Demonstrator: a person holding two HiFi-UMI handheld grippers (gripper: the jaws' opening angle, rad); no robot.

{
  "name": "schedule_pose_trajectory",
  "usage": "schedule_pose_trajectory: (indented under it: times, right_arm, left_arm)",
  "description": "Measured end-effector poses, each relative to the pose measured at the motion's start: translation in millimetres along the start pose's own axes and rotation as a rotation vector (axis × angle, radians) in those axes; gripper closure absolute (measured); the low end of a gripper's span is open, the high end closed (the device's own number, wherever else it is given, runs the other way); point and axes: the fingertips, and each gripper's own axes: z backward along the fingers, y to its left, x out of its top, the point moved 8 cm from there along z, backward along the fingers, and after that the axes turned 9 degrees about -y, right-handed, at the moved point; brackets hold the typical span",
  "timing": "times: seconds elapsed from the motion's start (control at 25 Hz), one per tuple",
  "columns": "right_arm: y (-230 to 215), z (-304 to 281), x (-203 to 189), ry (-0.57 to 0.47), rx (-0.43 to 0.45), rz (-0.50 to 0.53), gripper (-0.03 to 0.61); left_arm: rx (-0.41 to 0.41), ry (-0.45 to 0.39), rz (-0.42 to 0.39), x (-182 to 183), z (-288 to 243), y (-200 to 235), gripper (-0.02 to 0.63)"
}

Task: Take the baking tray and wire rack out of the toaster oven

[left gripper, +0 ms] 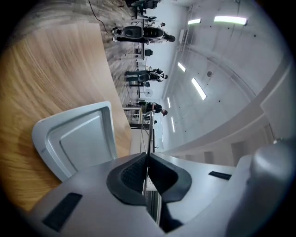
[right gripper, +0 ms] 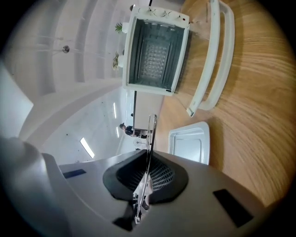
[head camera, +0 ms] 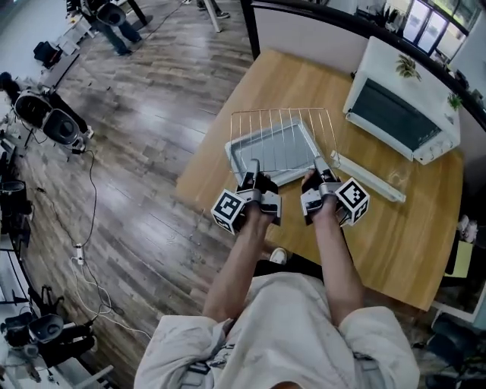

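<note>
The wire rack [head camera: 285,129] hangs level above the grey baking tray [head camera: 237,156], which lies on the wooden table [head camera: 410,243]. My left gripper [head camera: 254,169] is shut on the rack's near edge at the left, and my right gripper [head camera: 319,166] is shut on the same edge at the right. In the left gripper view the thin wire [left gripper: 149,134] runs out from the closed pads [left gripper: 134,173], with the tray [left gripper: 78,139] below left. The right gripper view shows the wire [right gripper: 151,134] in the pads, the tray [right gripper: 189,143] and the open, empty white toaster oven [right gripper: 157,51].
The toaster oven [head camera: 402,106] stands at the table's far right corner with its door [head camera: 372,178] folded down onto the table. The table's left edge drops to a wooden floor with cables and equipment [head camera: 45,121]. A dark partition [head camera: 304,23] runs behind the table.
</note>
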Motion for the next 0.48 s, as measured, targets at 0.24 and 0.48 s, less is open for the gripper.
schedule_pose_trajectory:
  times: [0.24, 0.48]
  right_arm:
    - [-9.3, -10.5, -5.3, 0.054, -0.038, 0.019, 0.555]
    - [-36.9, -8.0, -18.7, 0.098, -0.149, 0.057, 0.555]
  left_arm:
    - [0.029, -0.045, -0.003, 5.3, 3.4, 9.5, 0.600]
    - [0.112, -0.041, -0.047, 15.7, 17.1, 32.6, 0.600]
